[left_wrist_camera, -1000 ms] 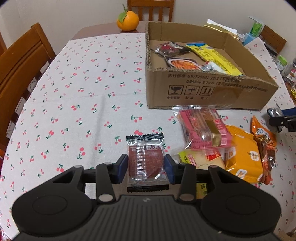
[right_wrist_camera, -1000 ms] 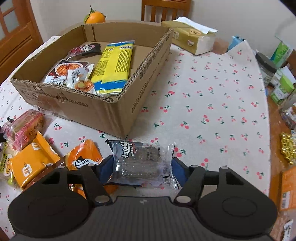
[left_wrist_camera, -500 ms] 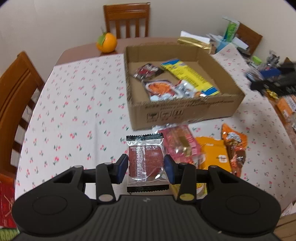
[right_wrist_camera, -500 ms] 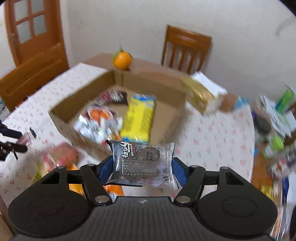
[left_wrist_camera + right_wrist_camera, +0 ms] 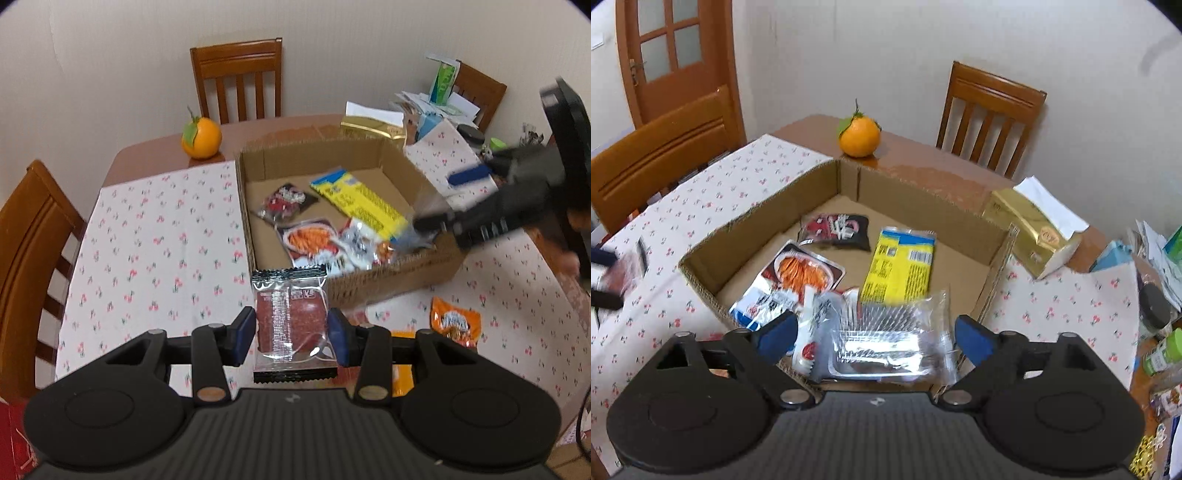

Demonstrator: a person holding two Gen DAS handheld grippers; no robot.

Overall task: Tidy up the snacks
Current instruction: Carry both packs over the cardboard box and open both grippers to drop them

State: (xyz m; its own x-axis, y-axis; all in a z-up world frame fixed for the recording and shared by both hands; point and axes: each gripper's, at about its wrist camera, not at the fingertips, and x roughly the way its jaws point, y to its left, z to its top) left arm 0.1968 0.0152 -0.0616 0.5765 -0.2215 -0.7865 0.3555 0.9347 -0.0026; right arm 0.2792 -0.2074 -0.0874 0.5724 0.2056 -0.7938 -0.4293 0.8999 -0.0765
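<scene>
My left gripper [image 5: 291, 335] is shut on a clear packet with a red-brown snack [image 5: 290, 325], held in the air before the near wall of the cardboard box [image 5: 391, 282]. My right gripper [image 5: 875, 338] is open above the box's near right corner [image 5: 997, 273]. A clear silver-lined packet [image 5: 890, 332], blurred, lies loose between the open fingers over the box. The right gripper also shows blurred in the left wrist view [image 5: 458, 199]. In the box lie a yellow packet [image 5: 899, 269], a black-red packet [image 5: 836, 230] and an orange noodle packet [image 5: 801, 273].
An orange fruit [image 5: 201, 137] sits on the bare table beyond the box. A gold tissue box [image 5: 1030, 230] stands right of the box. An orange snack bag [image 5: 456, 325] lies on the cherry tablecloth [image 5: 155, 251]. Wooden chairs [image 5: 236, 79] surround the table. Jars [image 5: 1163, 350] crowd the right edge.
Both grippers rose and moved toward the box. My right gripper opened over the box and let go of the clear packet. The left gripper kept its grip on the red-brown packet.
</scene>
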